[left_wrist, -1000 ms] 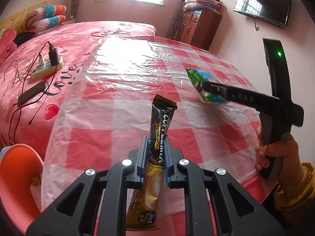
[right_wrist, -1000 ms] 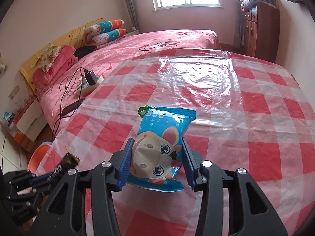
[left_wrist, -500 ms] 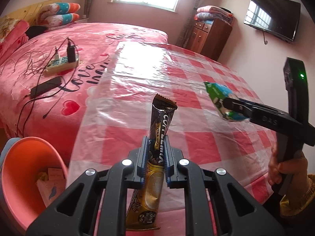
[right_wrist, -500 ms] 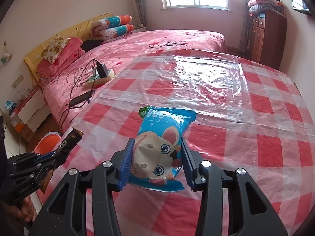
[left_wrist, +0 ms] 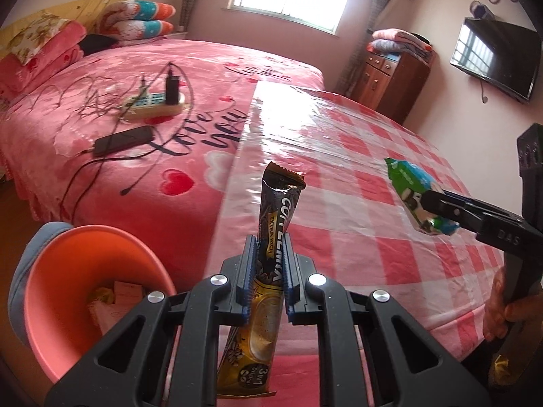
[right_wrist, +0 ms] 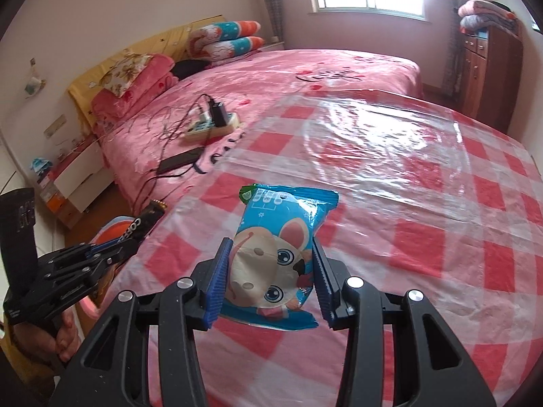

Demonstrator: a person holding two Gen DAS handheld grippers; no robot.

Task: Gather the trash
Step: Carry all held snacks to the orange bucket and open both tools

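Both hands have swung toward the bed's left edge, and the orange bin [left_wrist: 91,291] now shows more fully below the left gripper [left_wrist: 268,278], so the drop looks close. Its fingers are clamped on the coffee sachet [left_wrist: 276,224], held upright above the bed edge. The right gripper [right_wrist: 269,271] pinches the blue snack packet [right_wrist: 281,237] over the checkered sheet [right_wrist: 424,203].

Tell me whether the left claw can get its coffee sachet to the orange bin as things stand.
Probably yes. The left claw grips the coffee sachet, and the orange bin stands open-topped just beside it off the bed's edge, with nothing visible between.
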